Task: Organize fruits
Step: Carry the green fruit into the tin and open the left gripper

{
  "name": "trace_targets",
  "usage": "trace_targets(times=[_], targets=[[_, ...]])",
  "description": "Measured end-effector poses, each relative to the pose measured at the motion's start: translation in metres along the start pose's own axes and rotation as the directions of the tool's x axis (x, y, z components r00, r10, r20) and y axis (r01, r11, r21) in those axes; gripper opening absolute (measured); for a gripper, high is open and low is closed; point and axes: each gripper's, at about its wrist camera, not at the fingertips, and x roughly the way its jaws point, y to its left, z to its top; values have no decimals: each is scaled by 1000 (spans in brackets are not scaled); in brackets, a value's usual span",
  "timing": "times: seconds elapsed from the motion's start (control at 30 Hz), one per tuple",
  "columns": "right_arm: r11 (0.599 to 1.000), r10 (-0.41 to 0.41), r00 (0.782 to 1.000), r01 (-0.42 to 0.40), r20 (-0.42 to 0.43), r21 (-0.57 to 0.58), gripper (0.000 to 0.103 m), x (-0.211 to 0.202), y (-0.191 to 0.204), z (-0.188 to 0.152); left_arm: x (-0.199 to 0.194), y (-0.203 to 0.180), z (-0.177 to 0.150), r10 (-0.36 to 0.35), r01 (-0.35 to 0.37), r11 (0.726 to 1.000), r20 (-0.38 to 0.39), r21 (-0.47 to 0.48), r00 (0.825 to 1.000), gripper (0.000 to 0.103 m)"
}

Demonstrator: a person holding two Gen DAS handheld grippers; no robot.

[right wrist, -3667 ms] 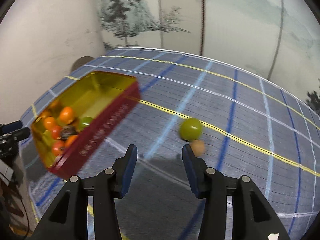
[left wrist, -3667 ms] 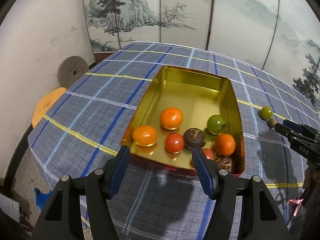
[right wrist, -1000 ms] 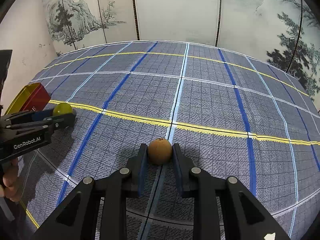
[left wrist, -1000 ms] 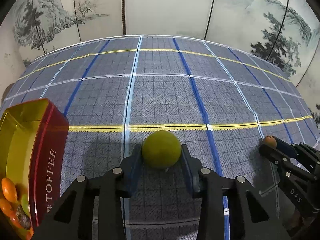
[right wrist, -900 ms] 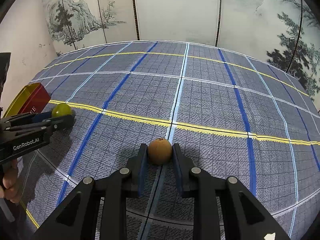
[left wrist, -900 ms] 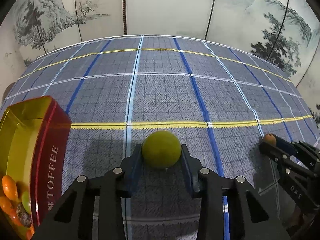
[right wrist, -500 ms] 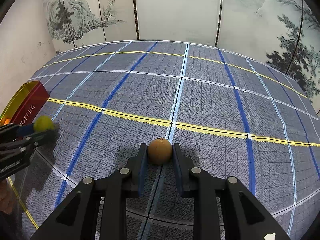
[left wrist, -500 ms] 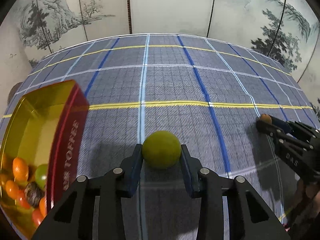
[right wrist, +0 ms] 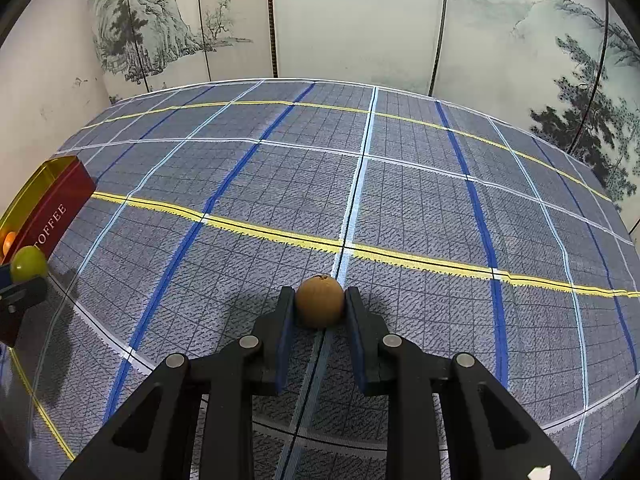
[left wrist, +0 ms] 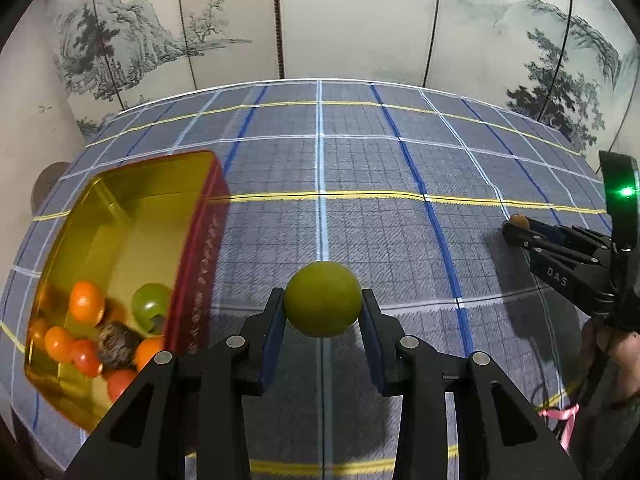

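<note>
The green fruit (left wrist: pixel 322 299) sits pinched between the blue pads of my left gripper (left wrist: pixel 322 314), lifted over the checked tablecloth (left wrist: pixel 400 240), and in my right gripper (right wrist: pixel 320 312) I am clamping the small brown fruit (right wrist: pixel 319 301) the same way, its pads tight on either side. Half a second ago the toffee tin (left wrist: pixel 200 240) lay at the far left edge of my left camera; now it has slid in to about nine o'clock of the green fruit, just beside my left fingers, so I have carried that fruit closer to it. Inside the tin I can see oranges (left wrist: pixel 86 303), a green tomato (left wrist: pixel 151 307), red ones (left wrist: pixel 86 357) and a dark brown fruit (left wrist: pixel 117 346) crowded at the near end. From my right camera the tin's red wall (right wrist: pixel 56 208) shows at nine o'clock with the green fruit (right wrist: pixel 29 263) right in front of it, while the brown fruit has not shifted over the cloth. The painted screen (right wrist: pixel 360 20) stands behind the table.
</note>
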Motion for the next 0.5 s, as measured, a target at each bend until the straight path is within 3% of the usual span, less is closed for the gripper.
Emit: trace_targets(times=[0.5], targets=[[1000, -1, 1000, 1, 0, 3, 23, 0, 0, 0, -41, 46, -3, 70, -68, 996, 49, -53, 996, 38]])
